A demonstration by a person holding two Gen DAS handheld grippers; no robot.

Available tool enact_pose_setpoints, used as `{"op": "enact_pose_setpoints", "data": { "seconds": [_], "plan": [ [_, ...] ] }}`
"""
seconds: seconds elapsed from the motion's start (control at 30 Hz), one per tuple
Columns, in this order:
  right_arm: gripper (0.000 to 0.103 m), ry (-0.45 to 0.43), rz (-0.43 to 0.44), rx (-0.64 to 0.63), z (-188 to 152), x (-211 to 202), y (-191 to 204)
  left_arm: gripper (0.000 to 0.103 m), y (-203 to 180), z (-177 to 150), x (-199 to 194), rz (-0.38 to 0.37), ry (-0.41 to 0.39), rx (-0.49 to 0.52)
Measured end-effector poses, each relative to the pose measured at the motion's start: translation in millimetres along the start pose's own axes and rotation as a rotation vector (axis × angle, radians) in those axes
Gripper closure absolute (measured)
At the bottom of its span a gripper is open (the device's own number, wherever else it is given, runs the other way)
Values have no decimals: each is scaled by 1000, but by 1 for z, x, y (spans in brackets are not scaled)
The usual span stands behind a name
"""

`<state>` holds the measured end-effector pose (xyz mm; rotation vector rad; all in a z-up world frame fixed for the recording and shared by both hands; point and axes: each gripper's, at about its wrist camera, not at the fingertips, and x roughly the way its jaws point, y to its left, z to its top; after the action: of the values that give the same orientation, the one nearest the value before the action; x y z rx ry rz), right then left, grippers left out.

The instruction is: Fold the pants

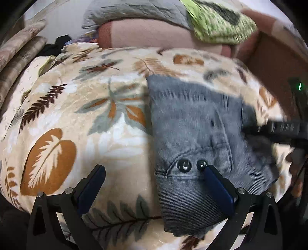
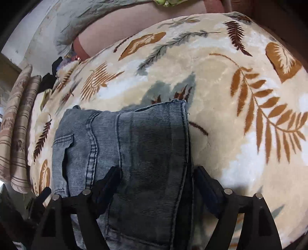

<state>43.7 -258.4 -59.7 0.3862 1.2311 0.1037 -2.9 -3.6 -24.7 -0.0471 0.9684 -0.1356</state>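
Note:
Grey-blue denim pants [image 1: 194,134] lie folded into a compact stack on a leaf-patterned blanket [image 1: 77,115]. My left gripper [image 1: 154,171] is open, its right finger [image 1: 217,186] over the waistband near two metal buttons [image 1: 184,165], its left finger over the blanket. In the right wrist view the pants [image 2: 138,146] lie flat with a hemmed edge to the right. My right gripper [image 2: 156,173] is open, its jaws on either side of the top folded layer. The right gripper's body also shows at the right edge of the left wrist view [image 1: 283,128].
The blanket [image 2: 231,77] covers a bed. Pink bedding [image 1: 154,36], a grey quilt [image 1: 134,9] and a green patterned cloth [image 1: 221,25] lie at the far side. Striped beige cushions [image 2: 17,134] stand at the left. A brown board [image 1: 275,63] borders the right.

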Motion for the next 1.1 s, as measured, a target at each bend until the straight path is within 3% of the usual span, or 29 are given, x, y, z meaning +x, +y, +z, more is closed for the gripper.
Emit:
{"op": "enact_pose_setpoints", "data": {
  "seconds": [0.1,0.13,0.2,0.4,0.57,0.67,0.77,0.83,0.93,1.1],
  "plan": [
    [20,-1,-14,-13,3,-8,3,1,5,2,-11,-58,-46,-47],
    [20,-20,-14,-15,4,-16,4,1,4,1,-7,-66,-23,-47],
    [20,-65,-2,-25,9,-31,11,0,-6,-7,20,-83,100,-1],
    [20,-132,17,-83,26,-54,33,0,3,-9,27,-150,94,-55],
    [20,-76,22,58,6,-35,-10,0,4,-8,26,-165,95,-58],
    [20,-60,26,111,-12,-37,-35,0,20,-1,13,-217,53,-140],
    [20,-66,66,171,-23,-44,-60,0,39,13,4,-249,-9,-236],
    [20,-64,118,189,-23,-45,-69,0,41,22,15,-258,28,-241],
    [20,-51,204,186,-17,-39,-67,0,41,29,49,-308,143,-273],
    [21,-9,262,149,-12,-20,-54,1,27,31,51,-295,127,-234]
  ]
}}
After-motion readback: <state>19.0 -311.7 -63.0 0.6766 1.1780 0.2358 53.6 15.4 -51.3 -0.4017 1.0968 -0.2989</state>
